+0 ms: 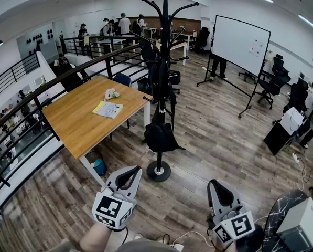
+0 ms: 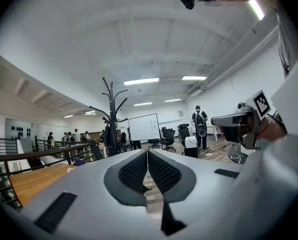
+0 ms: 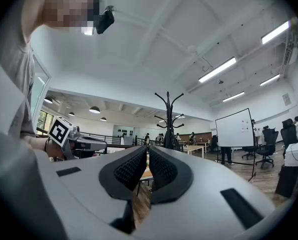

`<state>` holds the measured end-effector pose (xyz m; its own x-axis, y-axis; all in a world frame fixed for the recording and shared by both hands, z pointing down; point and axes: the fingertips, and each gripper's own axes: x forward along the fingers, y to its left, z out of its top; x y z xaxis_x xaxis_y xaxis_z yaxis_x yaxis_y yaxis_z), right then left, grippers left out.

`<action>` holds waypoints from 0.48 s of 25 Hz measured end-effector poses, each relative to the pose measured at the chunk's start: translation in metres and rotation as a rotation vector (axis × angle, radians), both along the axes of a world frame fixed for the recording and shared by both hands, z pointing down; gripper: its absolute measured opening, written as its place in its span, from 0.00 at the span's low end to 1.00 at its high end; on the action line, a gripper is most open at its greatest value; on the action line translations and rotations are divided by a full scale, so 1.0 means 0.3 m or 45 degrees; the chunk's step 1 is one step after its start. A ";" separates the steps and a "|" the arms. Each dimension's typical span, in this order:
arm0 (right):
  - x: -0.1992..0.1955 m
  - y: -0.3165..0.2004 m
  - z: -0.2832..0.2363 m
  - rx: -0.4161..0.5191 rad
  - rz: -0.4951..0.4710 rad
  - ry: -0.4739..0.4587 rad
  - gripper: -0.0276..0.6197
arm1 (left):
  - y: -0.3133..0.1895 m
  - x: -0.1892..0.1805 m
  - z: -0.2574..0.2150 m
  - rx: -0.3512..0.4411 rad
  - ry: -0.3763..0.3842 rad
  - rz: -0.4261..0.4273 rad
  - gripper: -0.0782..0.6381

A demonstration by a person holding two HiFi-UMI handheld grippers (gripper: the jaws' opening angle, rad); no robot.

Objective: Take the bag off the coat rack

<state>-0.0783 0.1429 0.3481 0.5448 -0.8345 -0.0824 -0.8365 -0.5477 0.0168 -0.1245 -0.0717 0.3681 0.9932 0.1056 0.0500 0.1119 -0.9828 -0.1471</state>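
A black coat rack (image 1: 164,62) stands on a round base on the wooden floor, ahead of me. A black bag (image 1: 160,135) hangs low against its pole, its strap running up to the hooks. My left gripper (image 1: 126,178) is held at the lower left, well short of the rack, jaws shut with nothing in them. My right gripper (image 1: 221,190) is at the lower right, also shut and empty. The left gripper view has the rack (image 2: 111,116) far off past the shut jaws (image 2: 148,156). In the right gripper view the rack (image 3: 167,119) is likewise distant beyond the jaws (image 3: 148,156).
A wooden table (image 1: 90,114) with papers stands left of the rack, and a black railing (image 1: 20,125) runs behind it. A whiteboard (image 1: 240,38) on a stand is at the back right. Office chairs and people fill the far room. A marbled box (image 1: 298,222) sits at my lower right.
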 end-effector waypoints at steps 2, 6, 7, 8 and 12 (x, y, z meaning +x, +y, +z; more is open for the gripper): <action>0.004 0.013 0.006 0.010 -0.004 -0.015 0.11 | 0.012 0.005 0.005 0.001 -0.005 0.001 0.14; 0.018 0.044 0.018 0.014 -0.002 -0.035 0.10 | 0.042 0.021 0.009 0.000 -0.007 0.009 0.14; 0.020 0.050 0.021 0.014 -0.003 -0.038 0.10 | 0.050 0.024 0.010 -0.001 -0.008 0.011 0.14; 0.022 0.055 0.024 0.015 -0.005 -0.041 0.10 | 0.056 0.027 0.011 0.001 -0.009 0.014 0.14; 0.037 0.068 0.031 0.041 -0.009 -0.051 0.10 | 0.078 0.037 0.008 0.005 0.001 0.031 0.14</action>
